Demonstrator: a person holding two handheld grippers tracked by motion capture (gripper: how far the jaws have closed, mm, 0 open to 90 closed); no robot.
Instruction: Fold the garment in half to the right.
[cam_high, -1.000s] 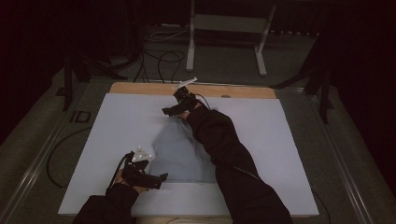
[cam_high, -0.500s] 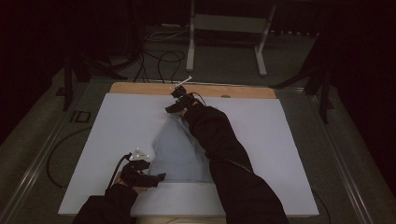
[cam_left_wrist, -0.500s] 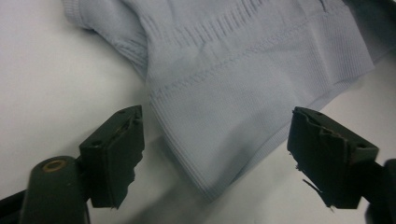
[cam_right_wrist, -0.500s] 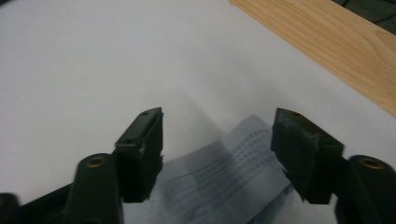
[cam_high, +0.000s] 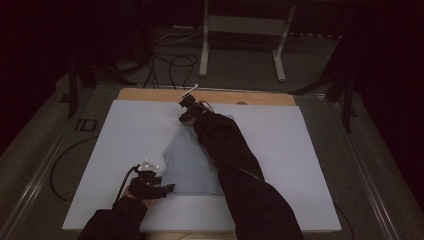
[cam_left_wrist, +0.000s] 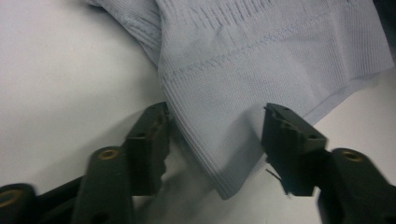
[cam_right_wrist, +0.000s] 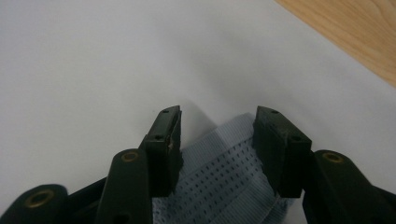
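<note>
A pale blue knit garment (cam_high: 190, 165) lies on the white board (cam_high: 125, 135). My left gripper (cam_high: 170, 188) sits at its near left corner. In the left gripper view that ribbed corner (cam_left_wrist: 243, 70) lies between the jaws of the left gripper (cam_left_wrist: 215, 121), which have just been closing; a gap still shows at one pad. My right gripper (cam_high: 184, 117) is down at the garment's far end. Its jaws have also just been closing, and in the right gripper view the right gripper (cam_right_wrist: 217, 116) straddles a bunched mesh end of the cloth (cam_right_wrist: 224, 172).
A strip of bare wooden tabletop (cam_high: 150, 94) shows past the board's far edge, also visible as the wood (cam_right_wrist: 355, 32). Beyond it stand a metal stand (cam_high: 240, 25) and loose floor cables (cam_high: 170, 60). A cable (cam_high: 60, 165) trails off the board's left side.
The right hand has sunk a little onto the garment's far end. The left hand has stayed at the near corner.
</note>
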